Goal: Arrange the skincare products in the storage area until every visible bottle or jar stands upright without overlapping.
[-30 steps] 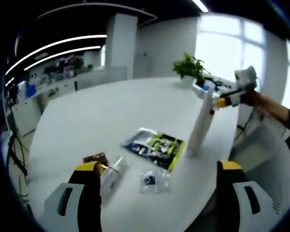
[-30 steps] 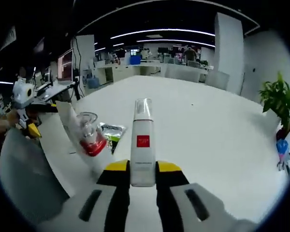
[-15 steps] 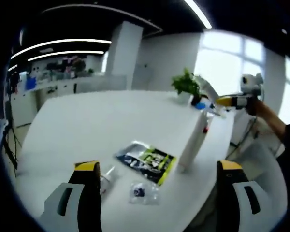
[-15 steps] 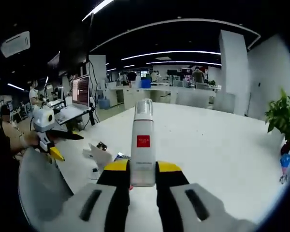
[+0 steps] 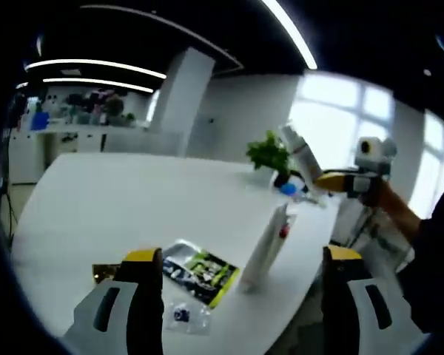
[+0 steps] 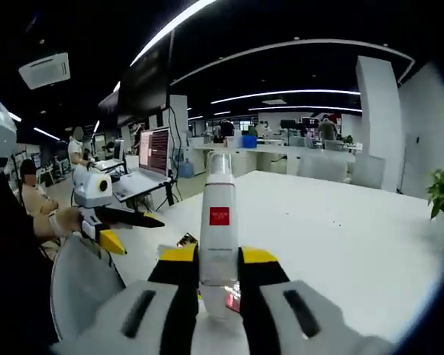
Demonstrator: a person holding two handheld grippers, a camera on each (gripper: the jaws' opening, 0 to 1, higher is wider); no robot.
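Observation:
My right gripper (image 6: pixel 219 255) is shut on a white bottle (image 6: pixel 219 237) with a red square label and a clear cap, held upright above the white table (image 6: pixel 340 222). In the left gripper view that bottle (image 5: pixel 300 151) hangs tilted in the right gripper (image 5: pixel 340 180), high above the table's far right. A tall white tube (image 5: pixel 266 244) with a red mark stands upright near the table's edge. My left gripper (image 5: pixel 242 255) is open above the near edge, holding nothing. A person's hand holds it at the left of the right gripper view (image 6: pixel 115 229).
A green-and-black sachet (image 5: pixel 200 270), a small clear packet (image 5: pixel 183 316) and a gold item (image 5: pixel 103 272) lie flat near the tube. A potted plant (image 5: pixel 268 153) and a blue object (image 5: pixel 287 188) stand at the far end. A laptop (image 6: pixel 144 170) sits on a desk beyond.
The right gripper has lifted the bottle well above the table. Both cameras have risen and tilted, so the table items sit lower in view. The tube has stayed standing.

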